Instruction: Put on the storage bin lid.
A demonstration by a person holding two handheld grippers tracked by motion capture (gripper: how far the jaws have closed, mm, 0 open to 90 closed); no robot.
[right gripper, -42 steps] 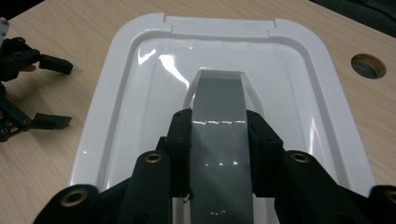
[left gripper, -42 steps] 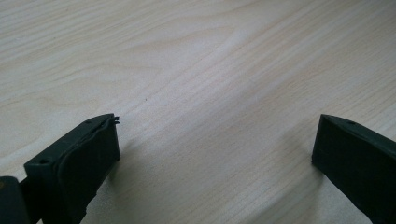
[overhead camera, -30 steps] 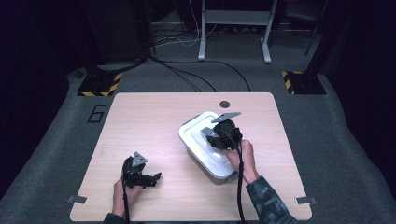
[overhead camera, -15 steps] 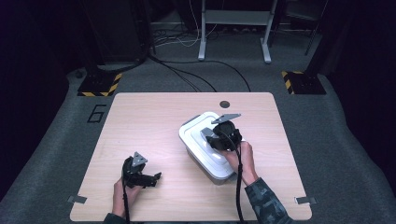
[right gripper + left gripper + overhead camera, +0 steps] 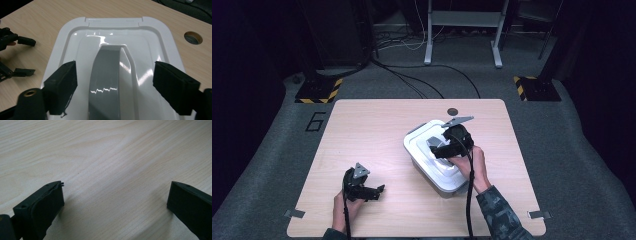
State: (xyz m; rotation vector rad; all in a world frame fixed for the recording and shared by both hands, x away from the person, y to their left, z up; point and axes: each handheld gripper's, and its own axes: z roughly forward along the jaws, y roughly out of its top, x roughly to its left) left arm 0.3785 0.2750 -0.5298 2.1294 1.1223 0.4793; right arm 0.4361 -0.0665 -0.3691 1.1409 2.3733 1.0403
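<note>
**A:** The jaws of the right gripper [image 5: 115, 82] — how do they stand?

**B:** Spread apart. They have just been opening, and the grey handle [image 5: 107, 82] of the white lid [image 5: 75, 45] runs up between them with a gap on each side. Neither pad presses on it, so the handle is released.

**A:** And the box itself?

**B:** In the high view the white container [image 5: 437, 160] sits on the right half of the wooden table [image 5: 362, 130], turned at an angle to the table's edges, its lid on top. The right gripper [image 5: 447, 149] hovers right over the middle of the lid, the right hand [image 5: 472, 162] behind it towards the near side.

**A:** The other one?

**B:** The left gripper [image 5: 379, 189] is low at the near left of the table, well apart from the container, held by the left hand [image 5: 344, 207]. In its own view the left gripper [image 5: 115, 195] has both black jaws far apart with bare wood grain between them; it grips nothing.

**A:** Anything else on the tabletop?

**B:** A small round hole [image 5: 452, 111] near the far edge, just beyond the container. The right gripper view also catches it [image 5: 193, 37] off to the right past the lid's rim, and the left gripper's black jaws at the left edge of that view
</note>
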